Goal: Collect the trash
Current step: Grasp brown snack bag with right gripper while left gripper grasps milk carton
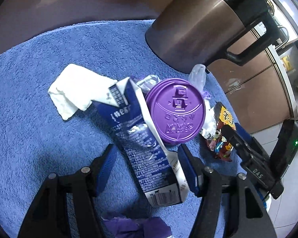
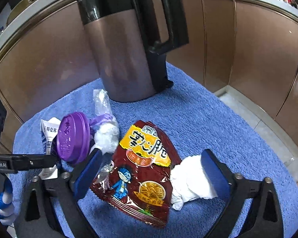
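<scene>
A flattened blue-and-white carton (image 1: pixel 147 158) lies on the blue towel (image 1: pixel 29 119) between the jaws of my left gripper (image 1: pixel 147 146), which is open; towel shows between the left pad and the carton. A purple lid (image 1: pixel 176 111) leans on the carton, and a white tissue (image 1: pixel 73 91) lies behind it. My right gripper (image 2: pixel 152 151) is open around a red snack wrapper (image 2: pixel 141 174) and a second crumpled tissue (image 2: pixel 188 180); its pads stand beside them without pressing. The purple lid (image 2: pixel 73 138) is left of that wrapper.
A tall brown-and-black kettle (image 2: pixel 125 59) stands at the towel's back, with a clear plastic bag (image 2: pixel 105 123) at its foot. Brown cabinet doors (image 2: pixel 248 49) close in behind. A purple scrap (image 1: pixel 133 226) lies near my left gripper's base. A blue-gloved hand (image 2: pixel 2 202) shows at the left.
</scene>
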A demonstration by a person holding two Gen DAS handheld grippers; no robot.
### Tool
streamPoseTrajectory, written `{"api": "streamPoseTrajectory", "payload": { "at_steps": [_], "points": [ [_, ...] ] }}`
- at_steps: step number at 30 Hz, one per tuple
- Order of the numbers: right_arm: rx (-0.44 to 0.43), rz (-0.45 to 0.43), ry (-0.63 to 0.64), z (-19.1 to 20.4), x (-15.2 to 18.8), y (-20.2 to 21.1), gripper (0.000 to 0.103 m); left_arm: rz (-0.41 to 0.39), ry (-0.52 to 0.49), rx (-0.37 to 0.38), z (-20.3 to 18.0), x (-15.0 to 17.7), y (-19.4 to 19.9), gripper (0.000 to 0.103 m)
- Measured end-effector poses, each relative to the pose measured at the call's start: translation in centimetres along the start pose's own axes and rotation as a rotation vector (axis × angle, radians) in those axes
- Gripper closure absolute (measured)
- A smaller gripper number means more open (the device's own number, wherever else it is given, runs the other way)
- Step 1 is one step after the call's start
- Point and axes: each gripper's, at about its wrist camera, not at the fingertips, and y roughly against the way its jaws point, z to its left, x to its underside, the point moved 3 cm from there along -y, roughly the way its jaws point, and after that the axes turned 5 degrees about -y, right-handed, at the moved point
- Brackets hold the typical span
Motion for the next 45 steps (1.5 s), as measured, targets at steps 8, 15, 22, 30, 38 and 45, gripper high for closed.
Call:
{"api": "streamPoseTrajectory", "payload": {
  "at_steps": [8,15,22,30,38,45],
  "points": [
    [-0.01,-0.007,-0.022,-0.5,0.5,0.5,0.063,0.017,0.021,0.005,0.9,-0.7,0.2,0.041],
    [-0.031,-0.019,0.031,0.9,1.6,2.1,0.08,0.012,0.088,0.123,1.4,0.3,1.1,0.043],
    [-0.141,0.0,0.03,1.9,3.4,3.6,0.08,0.014,0.091,0.123,2.0,0.5,1.0,0.043],
    [-0.24,0.021,0.004,3.3,5.0,3.6,0.07,-0.002,-0.007,0.047,0.3,1.4,0.9,0.049],
    [-0.285,0.057,0.002,4.4,6.5,3.7,0.069,-0.024,-0.043,0.048,1.0,2.3,1.4,0.058],
    [-0.317,0.052,-0.07,3.8,6.6,3.7,0.085,-0.06,0.018,0.147,3.7,4.0,2.8,0.071]
  ]
}}
